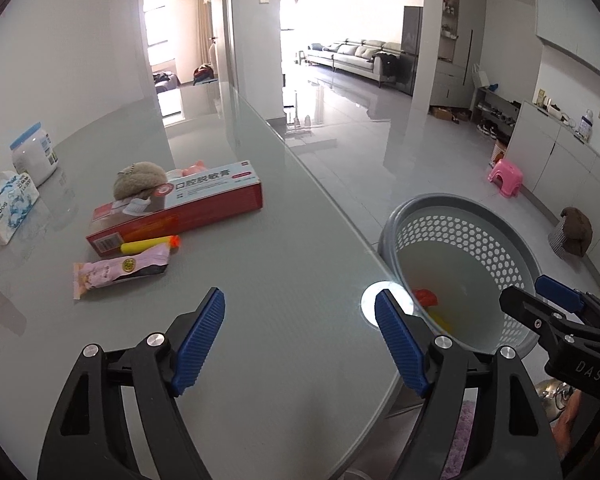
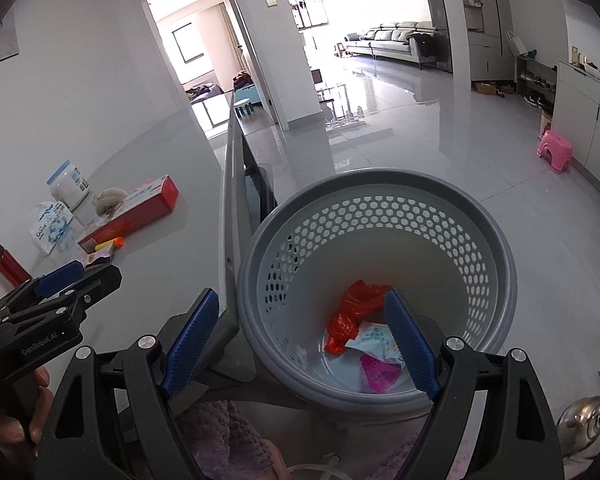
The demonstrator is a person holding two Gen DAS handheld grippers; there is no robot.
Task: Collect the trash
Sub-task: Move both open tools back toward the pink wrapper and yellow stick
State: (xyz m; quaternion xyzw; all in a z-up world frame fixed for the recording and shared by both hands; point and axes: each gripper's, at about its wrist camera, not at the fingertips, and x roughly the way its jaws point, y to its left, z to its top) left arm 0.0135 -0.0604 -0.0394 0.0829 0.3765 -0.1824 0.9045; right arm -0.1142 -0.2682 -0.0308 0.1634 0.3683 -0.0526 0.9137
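The round grey perforated plastic basket (image 2: 380, 280) stands just beside the edge of the grey glass-topped bench (image 1: 260, 280). In it lie a crumpled red plastic bag (image 2: 350, 312), a pale printed wrapper (image 2: 376, 340) and a magenta scrap (image 2: 378, 372), partly hidden by a fingertip. A pink snack wrapper (image 1: 120, 272) lies flat on the bench near a red toothpaste carton (image 1: 176, 208) and a yellow marker (image 1: 148, 245). The left hand-held gripper (image 1: 300, 340) hovers spread wide and empty; the right hand-held gripper (image 2: 304, 344), equally wide and empty, hangs over the basket.
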